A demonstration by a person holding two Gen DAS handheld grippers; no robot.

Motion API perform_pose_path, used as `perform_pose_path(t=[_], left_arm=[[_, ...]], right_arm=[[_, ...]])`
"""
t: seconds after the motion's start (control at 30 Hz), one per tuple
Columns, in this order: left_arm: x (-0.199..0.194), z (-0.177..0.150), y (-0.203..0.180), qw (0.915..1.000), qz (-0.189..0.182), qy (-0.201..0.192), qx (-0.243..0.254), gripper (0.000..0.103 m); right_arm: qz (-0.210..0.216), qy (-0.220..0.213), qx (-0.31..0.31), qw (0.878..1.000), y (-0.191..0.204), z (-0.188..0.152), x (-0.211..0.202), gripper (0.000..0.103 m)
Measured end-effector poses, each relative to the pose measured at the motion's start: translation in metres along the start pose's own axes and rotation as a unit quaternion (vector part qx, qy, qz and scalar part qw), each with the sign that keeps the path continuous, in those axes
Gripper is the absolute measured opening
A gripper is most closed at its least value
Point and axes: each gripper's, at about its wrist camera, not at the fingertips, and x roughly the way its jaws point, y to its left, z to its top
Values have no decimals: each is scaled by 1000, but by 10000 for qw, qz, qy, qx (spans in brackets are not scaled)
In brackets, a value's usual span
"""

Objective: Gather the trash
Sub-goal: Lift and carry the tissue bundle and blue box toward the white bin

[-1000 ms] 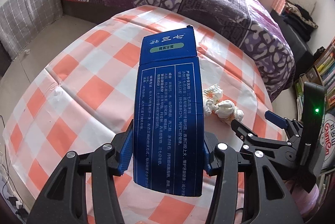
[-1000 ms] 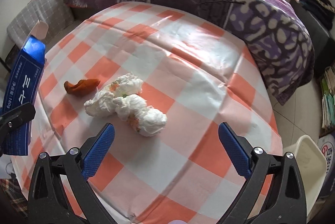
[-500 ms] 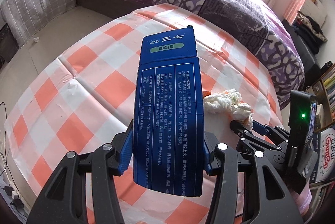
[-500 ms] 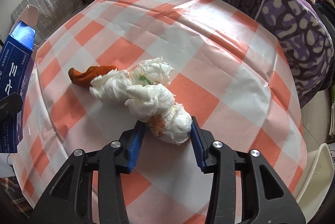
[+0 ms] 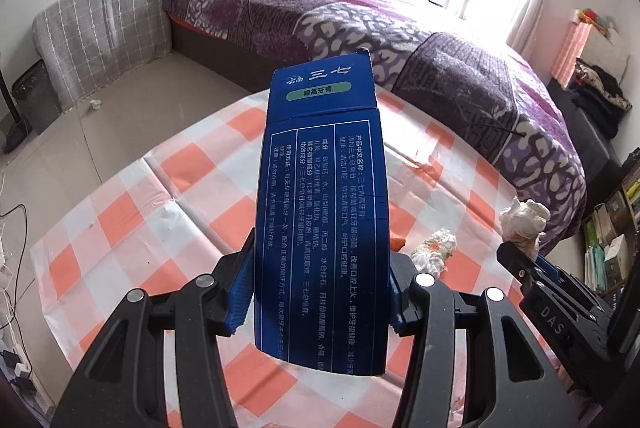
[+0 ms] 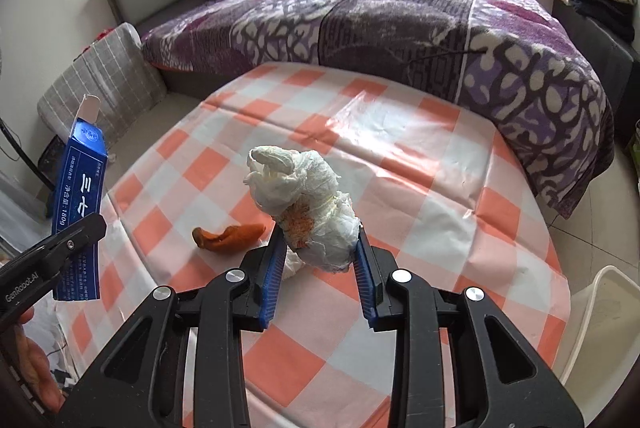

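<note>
Right tool is clamped on the wad of stained tissue, holding it up above the checkered bench, with an orange scrap lying on the cloth just left of the wad. Left tool is clamped on the blue toothpaste box, upright, off to the wad's left.

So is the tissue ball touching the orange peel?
Apart. In the right wrist view the tissue ball is lifted off the table, pinched in the right gripper, and checked cloth shows between it and the peel.
</note>
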Motion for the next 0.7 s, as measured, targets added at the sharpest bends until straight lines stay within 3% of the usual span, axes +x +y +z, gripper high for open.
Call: perform_pose_path(t=[0.27, 0.7], left_arm=[[-16, 3, -19, 9989, 151, -395, 203, 52], [-33, -3, -59, 9971, 57, -559, 514, 52]], right_arm=[[-54, -504, 342, 9981, -9, 6, -34, 31], [-126, -731, 614, 9954, -34, 1, -66, 31]])
